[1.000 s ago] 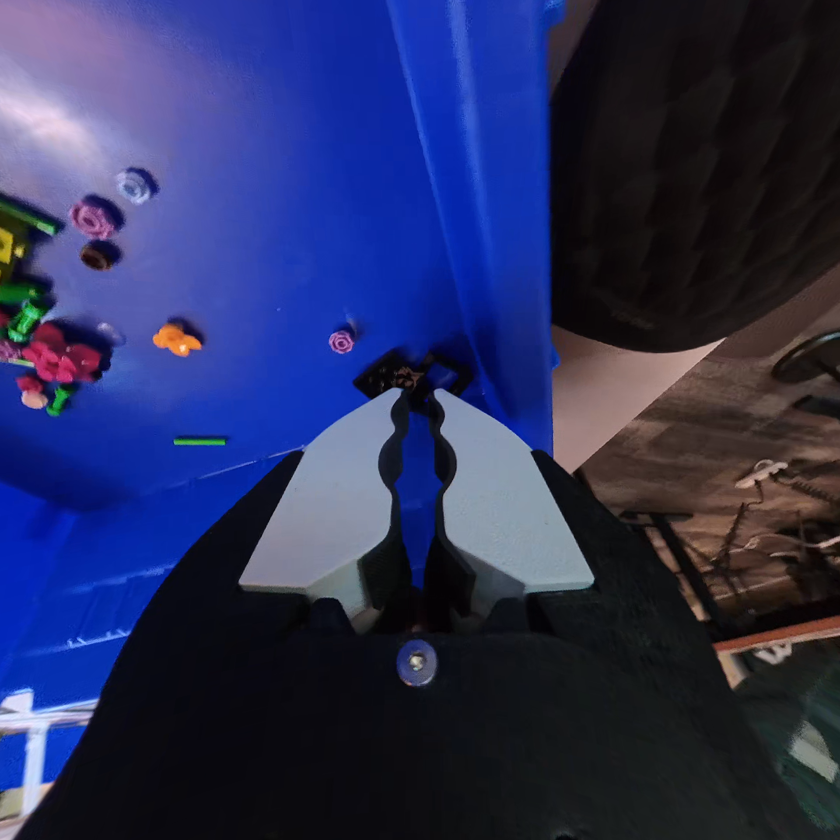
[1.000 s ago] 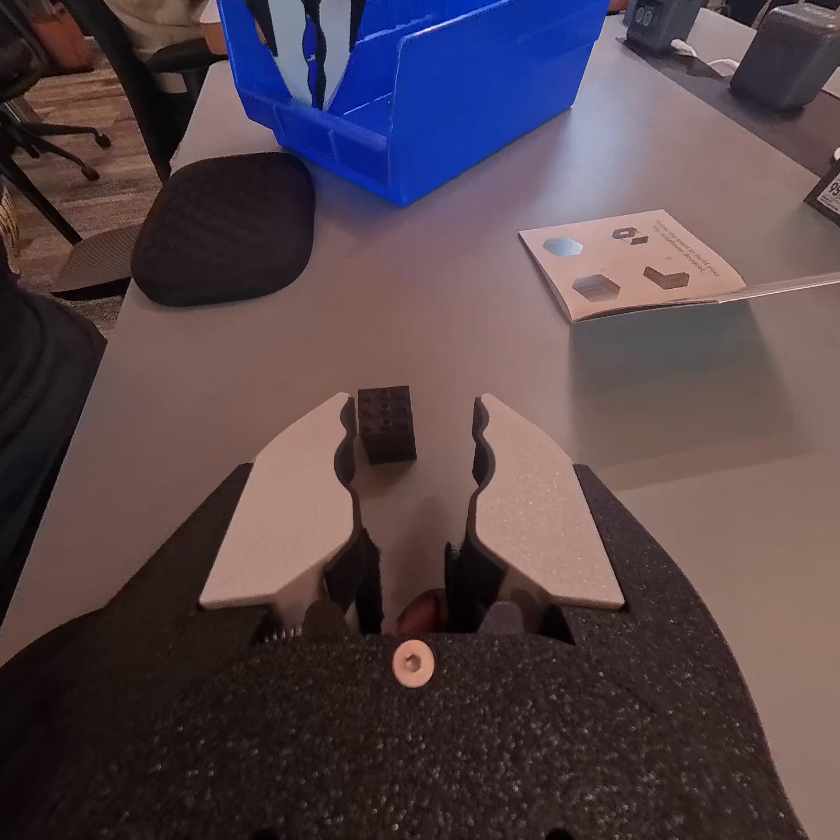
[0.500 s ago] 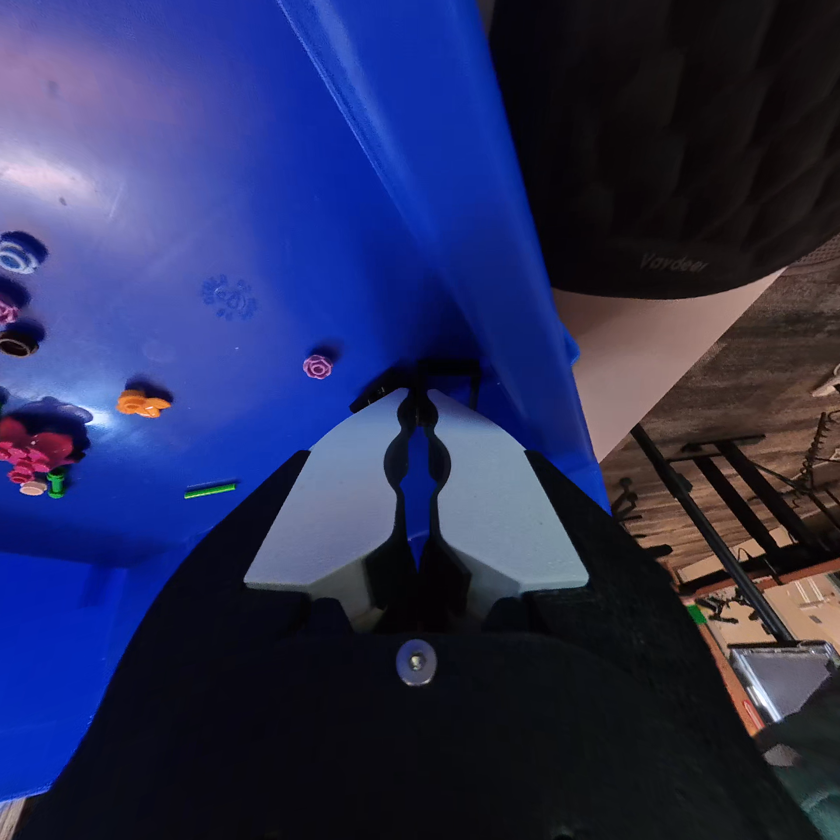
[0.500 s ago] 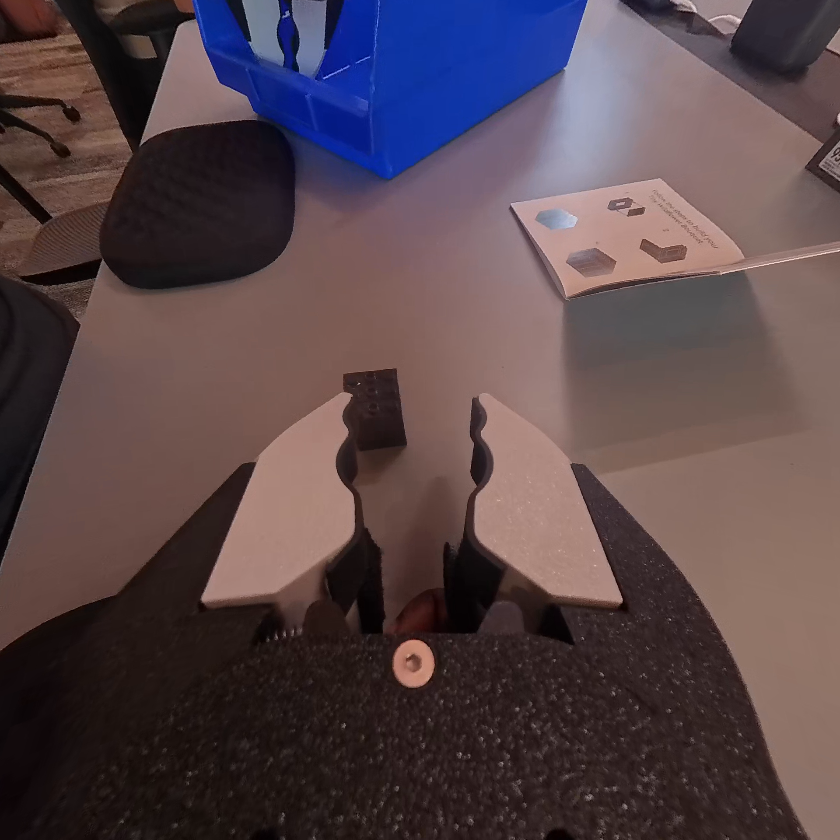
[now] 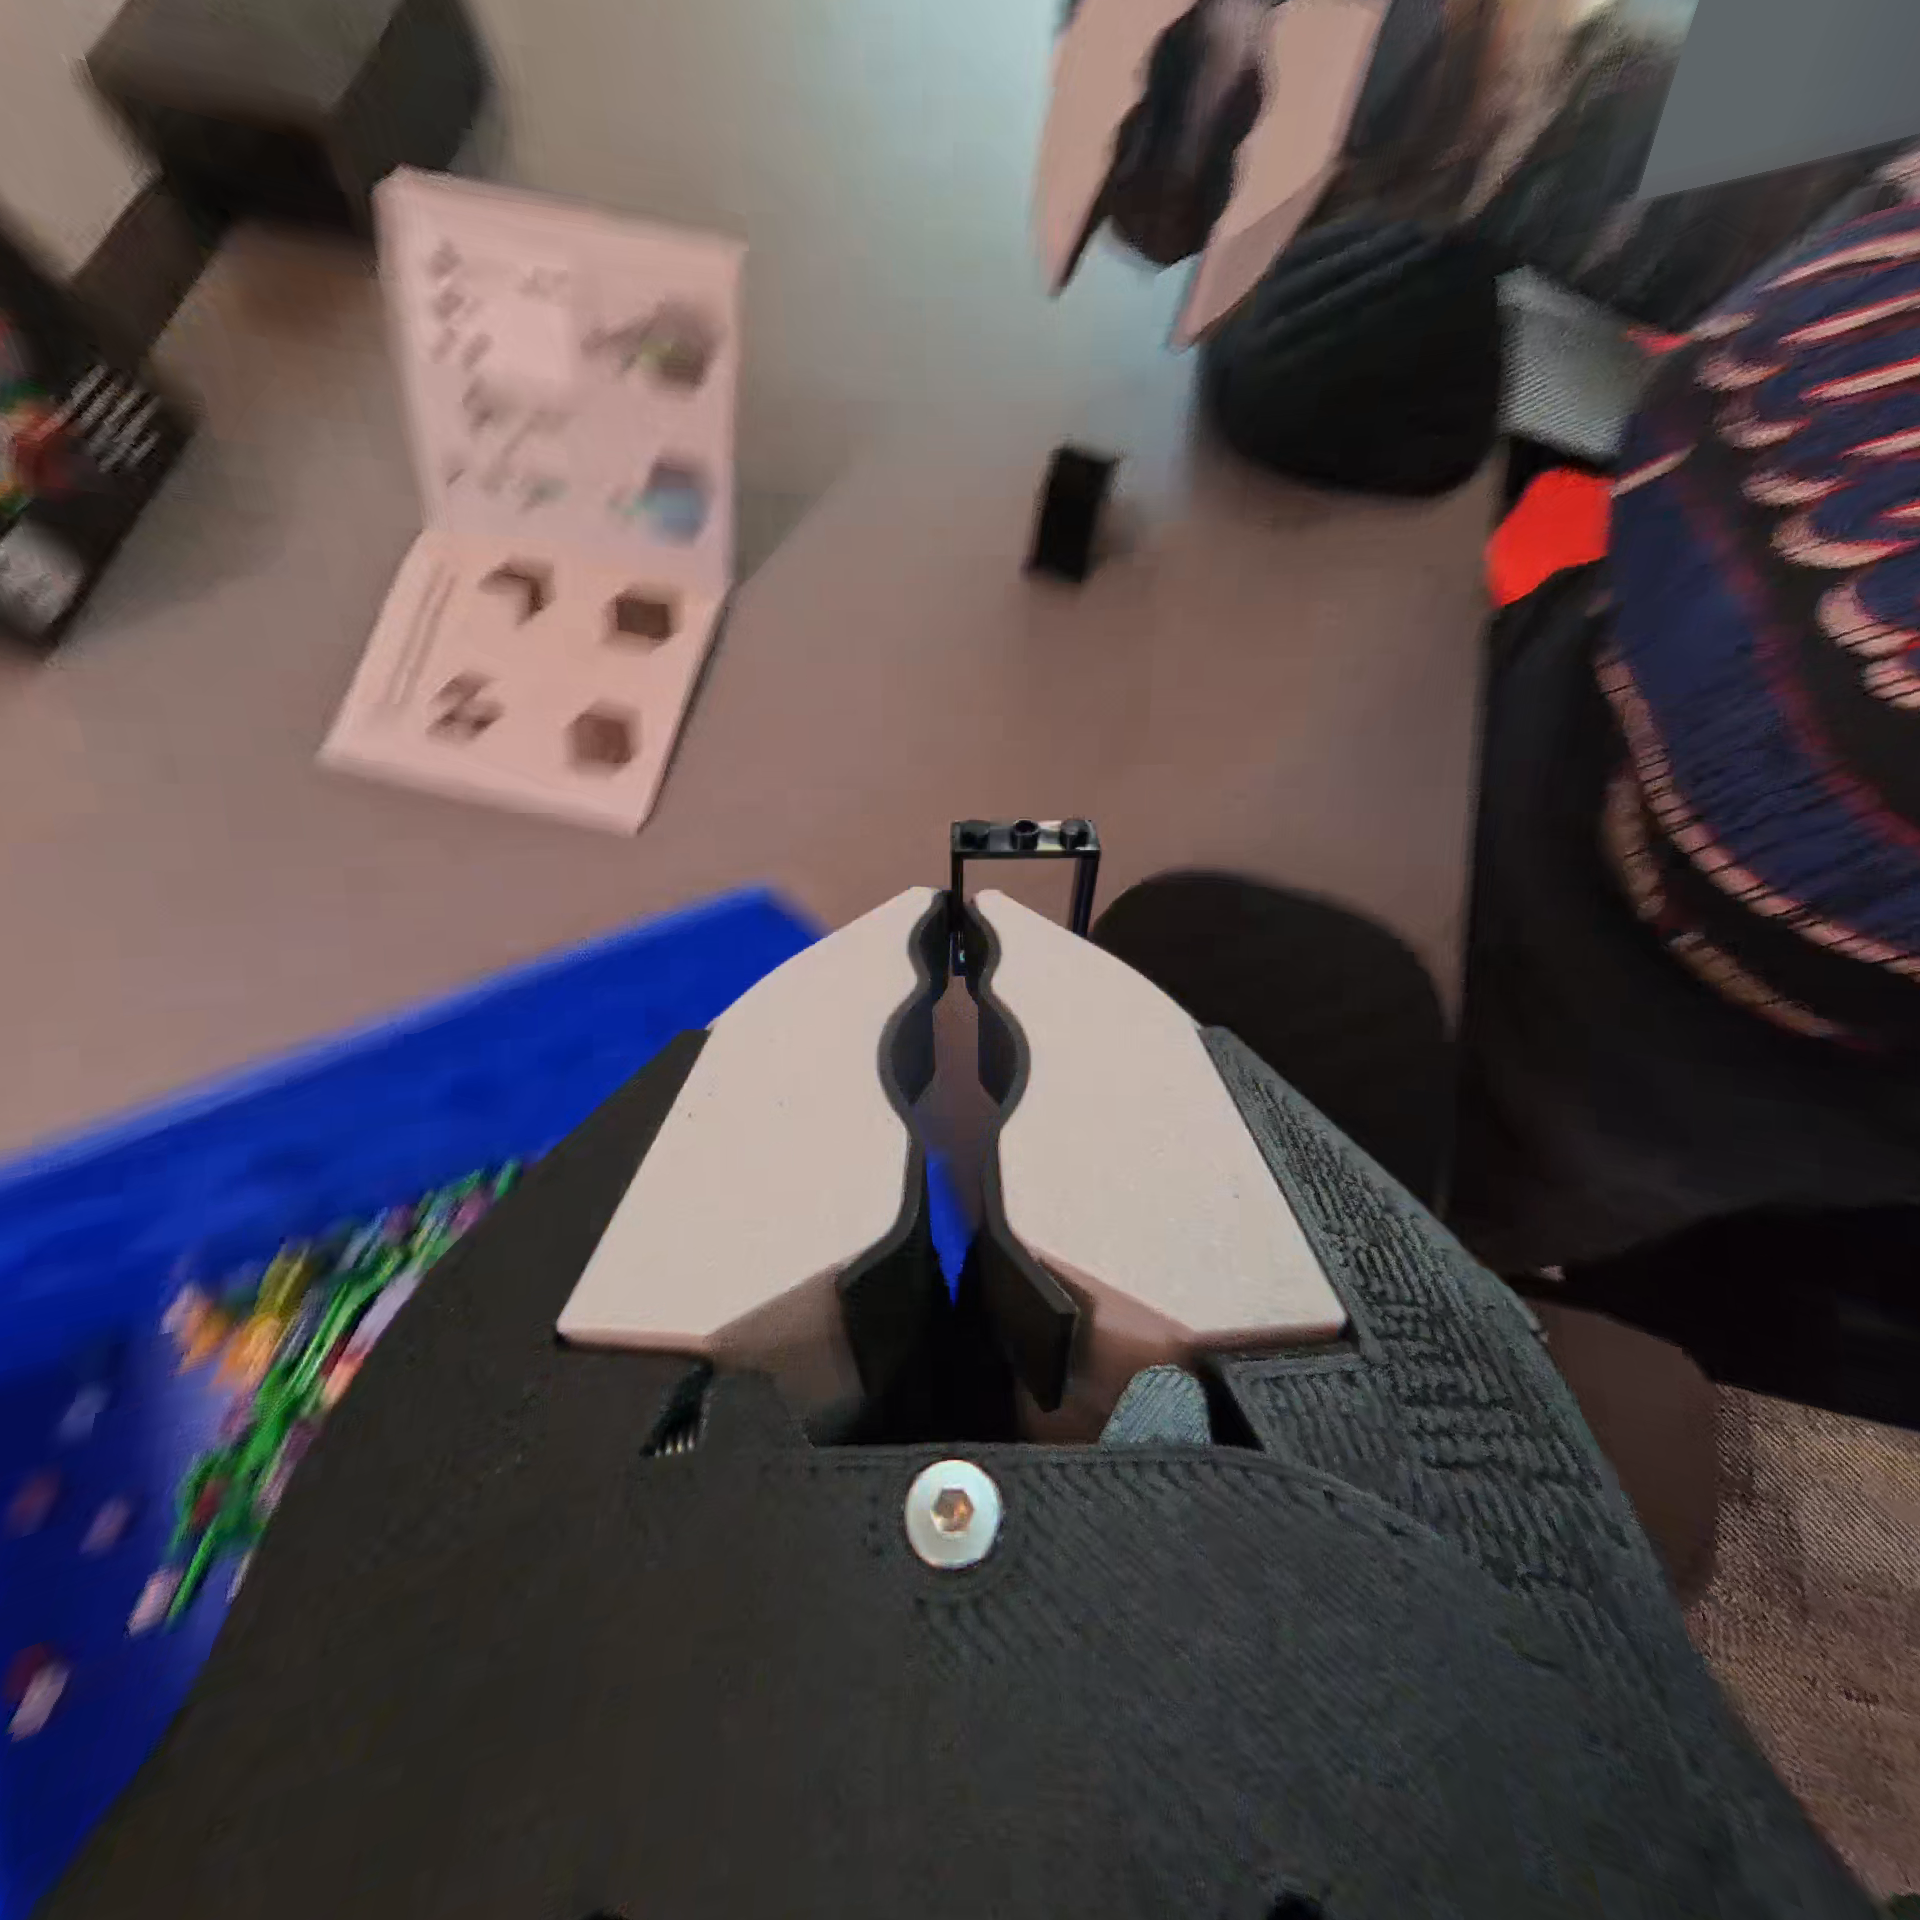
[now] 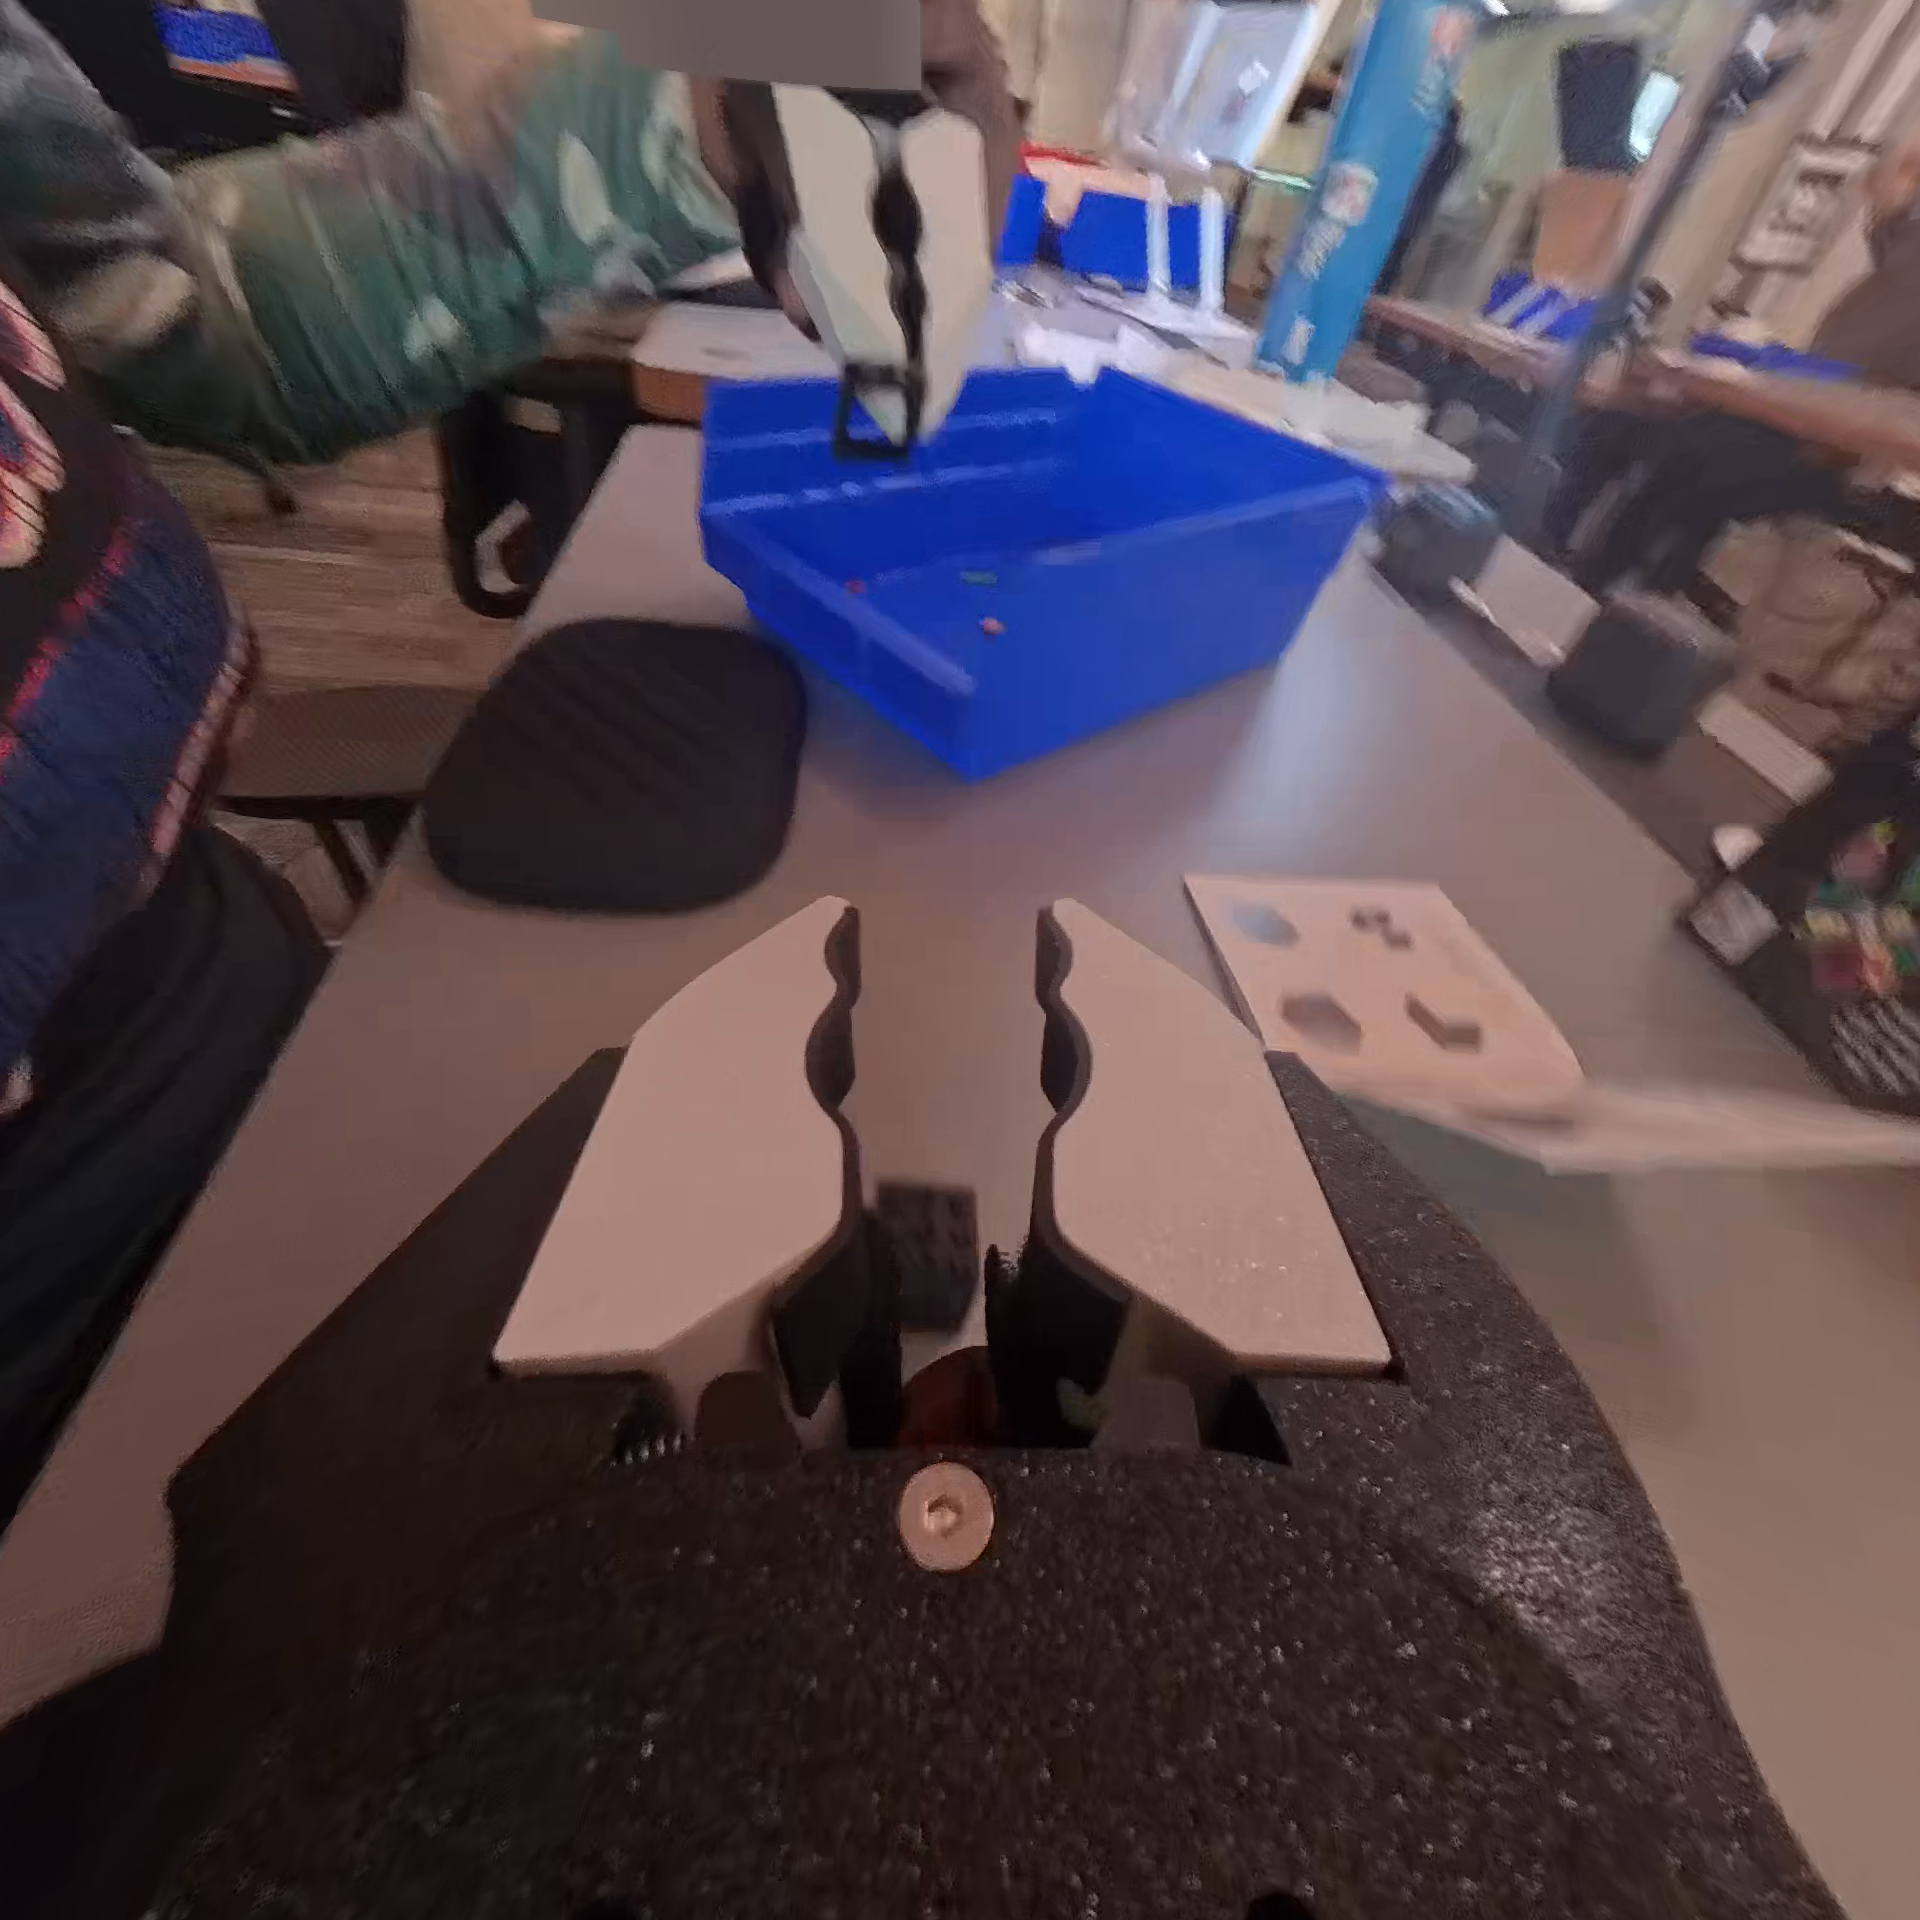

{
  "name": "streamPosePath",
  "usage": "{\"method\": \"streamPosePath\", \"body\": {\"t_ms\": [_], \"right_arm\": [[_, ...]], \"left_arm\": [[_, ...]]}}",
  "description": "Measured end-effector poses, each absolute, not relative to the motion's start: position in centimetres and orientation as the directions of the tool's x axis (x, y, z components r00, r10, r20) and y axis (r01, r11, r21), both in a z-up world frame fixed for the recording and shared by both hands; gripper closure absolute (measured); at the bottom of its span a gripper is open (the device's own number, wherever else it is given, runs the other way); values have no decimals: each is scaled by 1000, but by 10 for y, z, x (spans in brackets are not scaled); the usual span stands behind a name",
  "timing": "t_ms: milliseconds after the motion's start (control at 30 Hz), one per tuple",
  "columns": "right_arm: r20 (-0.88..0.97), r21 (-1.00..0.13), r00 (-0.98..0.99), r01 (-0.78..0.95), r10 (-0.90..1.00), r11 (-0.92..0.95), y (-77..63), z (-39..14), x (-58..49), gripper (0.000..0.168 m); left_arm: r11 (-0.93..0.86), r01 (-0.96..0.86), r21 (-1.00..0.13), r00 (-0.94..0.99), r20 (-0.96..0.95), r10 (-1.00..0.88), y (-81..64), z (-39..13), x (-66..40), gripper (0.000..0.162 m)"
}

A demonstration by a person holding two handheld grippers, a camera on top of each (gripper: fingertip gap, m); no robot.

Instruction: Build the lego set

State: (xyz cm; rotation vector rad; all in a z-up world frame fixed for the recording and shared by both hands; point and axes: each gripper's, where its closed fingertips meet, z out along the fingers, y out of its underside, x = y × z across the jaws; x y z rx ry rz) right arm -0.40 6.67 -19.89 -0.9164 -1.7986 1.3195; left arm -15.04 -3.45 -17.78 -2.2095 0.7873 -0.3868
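My left gripper (image 5: 961,906) is shut on one side of a thin black lego frame (image 5: 1025,834) with studs on top, and holds it in the air. In the right wrist view this gripper (image 6: 900,379) hangs with the frame (image 6: 876,449) over the blue bin (image 6: 1039,665). My right gripper (image 6: 945,925) is open and empty above the grey table (image 6: 1091,831). A black studded brick (image 6: 927,1252) lies on the table under it, seen between the finger bases. The left wrist view shows that brick (image 5: 1070,511) standing on the table, with the right gripper (image 5: 1132,281) blurred beyond it.
The bin (image 5: 395,1101) holds several small coloured pieces. An open instruction booklet (image 6: 1371,997) lies on the right of the table, also in the left wrist view (image 5: 551,499). A black pad (image 6: 623,769) lies left of the bin. A person's striped sleeve (image 5: 1766,623) is close by. The gap from one gripper's tips to the other's is roughly 20 centimetres.
My left gripper closed on the black frame in the bin's corner and lifted it out into the air. My right gripper rose and tilted up, so the black brick now shows near its finger bases.
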Motion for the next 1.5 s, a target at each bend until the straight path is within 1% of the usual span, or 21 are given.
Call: {"method": "streamPosePath", "body": {"t_ms": [33,100,200,300,367,500,700,800,867,933,1000,1100,1133,1200,1233,1267,1400,1500], "right_arm": [[140,-966,-529,111,837,232,53,-190,-8,138],[113,-966,-595,120,795,227,28,-179,-16,138],[75,-939,-642,212,763,271,5,-183,-29,127],[83,-901,-635,281,768,329,-1,-194,-39,126],[87,-884,-635,306,768,353,-3,-200,-40,128],[82,-880,-599,332,796,340,-1,-201,-42,131],[78,-874,-552,363,830,323,8,-204,-45,130],[91,-867,-546,368,833,336,11,-203,-46,132],[107,-853,-554,375,826,362,9,-207,-47,135],[118,-840,-552,388,826,379,9,-211,-48,143],[121,-838,-559,386,821,386,9,-212,-46,143],[99,-830,-560,409,823,378,16,-213,-36,143],[99,-817,-557,428,825,387,23,-214,-29,143],[124,-773,-523,482,843,412,44,-217,-14,143],[133,-748,-503,513,854,420,55,-218,-6,143],[140,-721,-487,547,862,426,65,-220,1,143],[142,-619,-492,633,859,465,73,-230,14,143],[113,-530,-508,697,854,484,68,-245,9,143]], "left_arm": [[-498,-423,-757,722,51,-690,-32,-176,-131,159],[-452,-445,-773,644,75,-761,-25,-178,-99,160],[-424,-524,-739,569,68,-820,-13,-193,-74,160],[-411,-584,-700,534,49,-844,-1,-204,-60,159],[-405,-608,-683,524,39,-851,5,-207,-55,159],[-394,-655,-645,500,21,-866,11,-214,-51,159],[-386,-674,-629,491,8,-871,15,-217,-49,159],[-389,-686,-614,491,4,-871,15,-221,-50,159],[-391,-681,-619,491,10,-871,16,-221,-48,159],[-392,-679,-621,492,12,-871,18,-222,-48,159],[-387,-679,-624,486,14,-874,18,-223,-46,159],[-368,-653,-662,482,11,-876,23,-222,-40,158],[-352,-644,-679,487,-9,-873,27,-222,-39,150],[-332,-617,-714,513,-45,-857,36,-226,-38,123],[-340,-601,-724,527,-39,-849,39,-232,-36,115],[-358,-593,-721,539,-26,-842,42,-240,-34,110],[-363,-608,-706,524,-14,-852,50,-273,-13,109],[-355,-607,-711,543,-45,-839,62,-285,-5,110]]}}
